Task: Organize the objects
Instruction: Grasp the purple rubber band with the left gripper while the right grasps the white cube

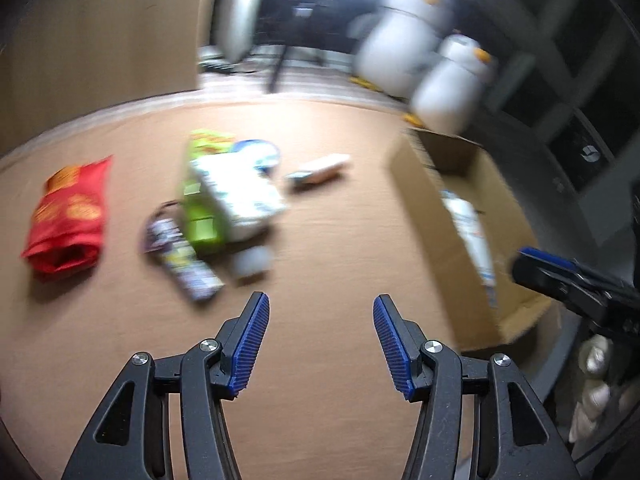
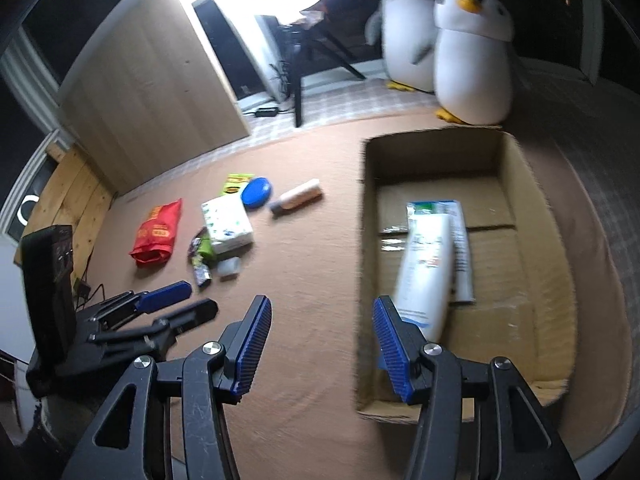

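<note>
Holding both jaws part-open and empty, I saw the white bottle (image 2: 424,264) ahead of the right jaws, inside the box (image 2: 516,184). Ahead of the left jaws, the red bag (image 1: 68,216) looked soft, light, crinkly; I judged its middle the best hold.

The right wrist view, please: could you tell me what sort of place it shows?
Probably a room at home: plush penguins on the floor, a wooden wardrobe, and a brown mat with snacks beside a cardboard box.
</note>
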### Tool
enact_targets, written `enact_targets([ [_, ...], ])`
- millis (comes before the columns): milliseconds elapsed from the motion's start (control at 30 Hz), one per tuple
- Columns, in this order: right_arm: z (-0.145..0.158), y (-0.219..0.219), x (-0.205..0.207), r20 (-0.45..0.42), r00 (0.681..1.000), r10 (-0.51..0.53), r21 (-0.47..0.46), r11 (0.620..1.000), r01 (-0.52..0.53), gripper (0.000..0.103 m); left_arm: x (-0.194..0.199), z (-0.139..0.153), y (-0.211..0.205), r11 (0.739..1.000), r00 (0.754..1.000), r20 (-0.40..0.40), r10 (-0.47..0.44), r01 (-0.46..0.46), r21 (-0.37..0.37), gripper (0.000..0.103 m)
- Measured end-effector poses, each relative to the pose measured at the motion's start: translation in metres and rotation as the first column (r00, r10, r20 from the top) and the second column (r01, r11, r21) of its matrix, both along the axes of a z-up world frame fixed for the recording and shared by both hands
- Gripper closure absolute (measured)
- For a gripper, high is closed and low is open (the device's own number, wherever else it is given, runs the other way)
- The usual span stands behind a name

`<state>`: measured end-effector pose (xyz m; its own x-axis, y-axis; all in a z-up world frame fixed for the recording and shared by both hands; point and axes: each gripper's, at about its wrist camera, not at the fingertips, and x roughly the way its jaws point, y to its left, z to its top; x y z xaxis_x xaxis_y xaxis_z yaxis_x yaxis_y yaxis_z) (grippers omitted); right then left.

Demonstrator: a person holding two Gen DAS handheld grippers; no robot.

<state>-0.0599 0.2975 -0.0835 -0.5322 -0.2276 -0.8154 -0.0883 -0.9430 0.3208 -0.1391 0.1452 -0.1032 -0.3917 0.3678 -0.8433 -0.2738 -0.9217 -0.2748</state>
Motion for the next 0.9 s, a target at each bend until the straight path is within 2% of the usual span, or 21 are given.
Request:
enact_targets([
  [133,-0.007,-0.023,-0.011,0.01,1.0,0.022,0.004,1.0,-0.022,0.053,-0.014,-0.01,-0.046,0.996,0.997,0.001,0.074,-0.074,-0.04,0.045],
  [333,-0.023,-0.059,-0.034,0.056,0.995,0.077,0.029,0.996,-0.079,0.053,-0.034,-0.025,-0.079,0.992,0.995,0.008,0.096,-0.095,-0.086,0.045],
  [633,-0.056,-0.093,-0.063,0.136,0.984,0.114,0.023,0.993,-0.118,0.053,-0.066,-0.043,-0.072,0.988,1.0,0.009,0.022,-0.021,-0.155,0.045],
  [833,-0.069,-0.095,-0.074,0.169,0.98,0.102,0.005,0.994,-0.105,0.053,-0.084,-0.055,-0.065,0.977,1.0,0.001,-0.009,0.008,-0.213,0.045],
  [900,-0.07,-0.095,-0.076,0.172,0.979,0.105,0.003,0.994,-0.107,0.053,-0.086,-0.057,-0.062,0.973,1.0,-0.003,-0.021,0.02,-0.229,0.049],
])
